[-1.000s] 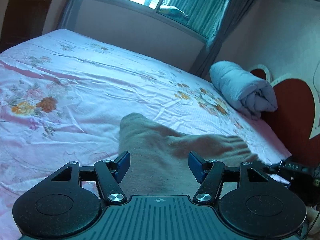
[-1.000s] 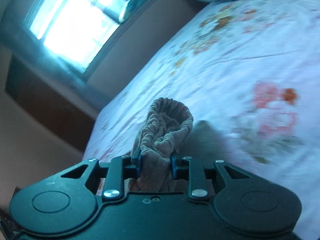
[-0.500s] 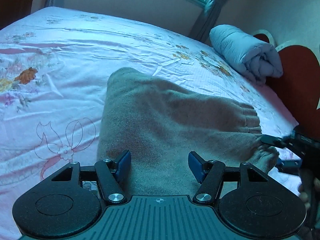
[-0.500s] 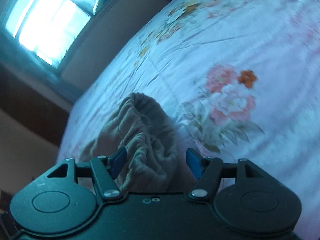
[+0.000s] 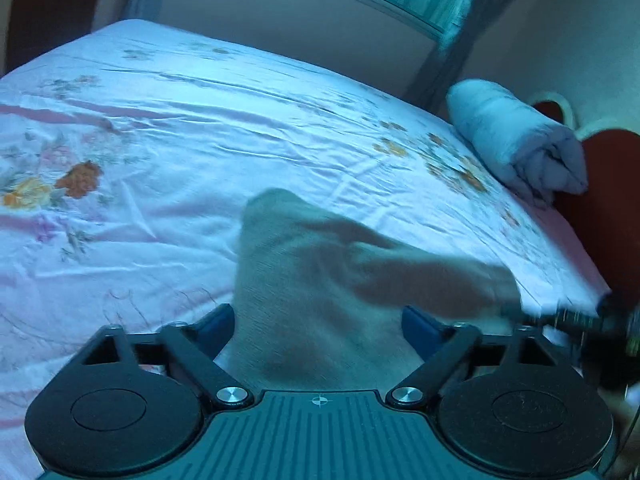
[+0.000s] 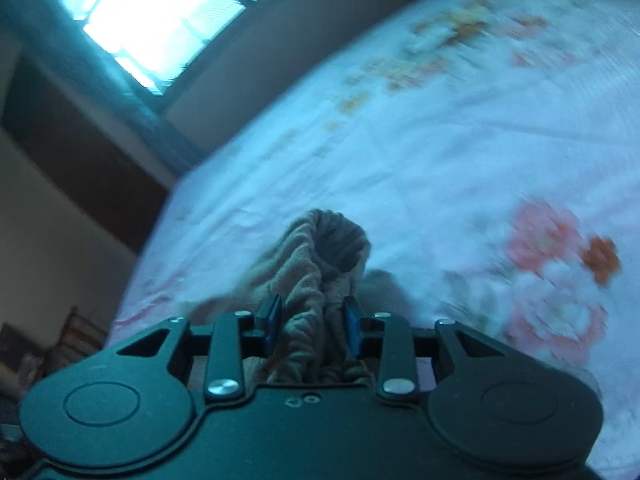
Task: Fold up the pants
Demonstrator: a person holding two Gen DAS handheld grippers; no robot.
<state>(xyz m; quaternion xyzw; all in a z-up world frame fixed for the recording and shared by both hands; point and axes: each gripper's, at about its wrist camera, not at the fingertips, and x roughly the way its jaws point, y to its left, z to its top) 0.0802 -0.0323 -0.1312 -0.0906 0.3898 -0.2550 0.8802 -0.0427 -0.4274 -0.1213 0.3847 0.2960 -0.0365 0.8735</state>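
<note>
Both grippers tilt downward toward the bed (image 5: 168,128). Left gripper (image 5: 318,330): jaws wide, just opened further, straddling the brown pants (image 5: 304,280) without pressing them. Right gripper (image 6: 312,322): jaws narrow, just closed further, clamping the bunched waistband (image 6: 320,256) over the sheet.

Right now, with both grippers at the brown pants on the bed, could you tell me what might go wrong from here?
1. The right gripper has just been closing on the bunched elastic cuff; a pinch on gathered folds may slip or catch only some layers.
2. The left gripper has just been opening, with the brown pants between its pads, apparently unpinched; that side may sag or unfold.
3. Dragging could wrinkle the floral bedsheet.
</note>
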